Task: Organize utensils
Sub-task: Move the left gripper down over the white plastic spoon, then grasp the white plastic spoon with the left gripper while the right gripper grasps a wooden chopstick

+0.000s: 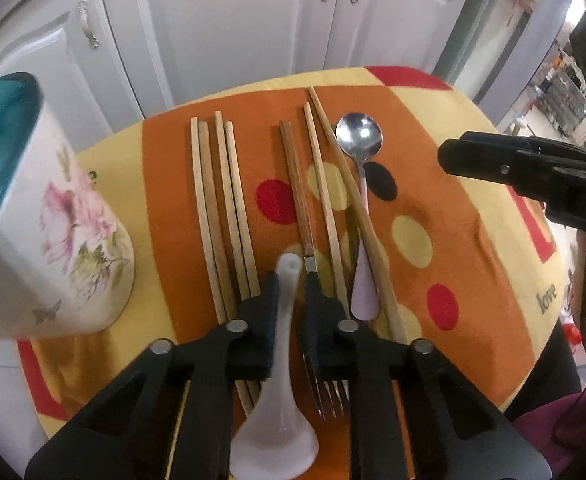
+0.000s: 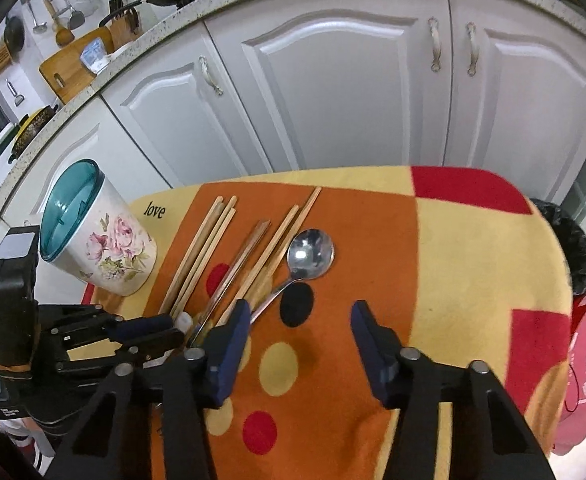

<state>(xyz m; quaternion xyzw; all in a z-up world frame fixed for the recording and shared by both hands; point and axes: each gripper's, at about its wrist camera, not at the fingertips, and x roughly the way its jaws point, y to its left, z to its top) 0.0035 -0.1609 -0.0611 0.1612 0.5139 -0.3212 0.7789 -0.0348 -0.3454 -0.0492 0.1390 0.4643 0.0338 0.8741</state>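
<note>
Left claw (image 1: 291, 292) pinching the handle of a white plastic spoon (image 1: 281, 392), bowl end nearest the camera, handle tip poking out past the fingertips. Seen from the right wrist, same claw (image 2: 165, 326) low at the left, just a sliver of the white spoon (image 2: 184, 321) showing at its tip. Right claw (image 2: 299, 316) spread wide, nothing between the fingers, hovering above the orange patch of the cloth-covered bench (image 2: 473, 240); seen side-on at the right edge of the left view (image 1: 449, 152).

Lying on the bench, roughly parallel and running near to far: four pale wooden chopsticks (image 1: 221, 208) on the left, a darker brown-handled fork (image 1: 299, 216) beside them with tines at the near end under the left claw, then two more pale chopsticks (image 1: 325, 184), the right one crossing over the handle of a metal spoon (image 1: 359, 134). Spoon bowl at the far end, pale lilac handle pointing near. Same metal spoon (image 2: 309, 254) in the right view, just beyond the left finger of the right claw.

Floral cup (image 1: 53, 220) with a teal inside standing at the left of the bench, beside the chopsticks, well apart from the metal spoon; also visible in the right view (image 2: 101, 248). White cabinet doors (image 2: 333, 92) behind the bench
</note>
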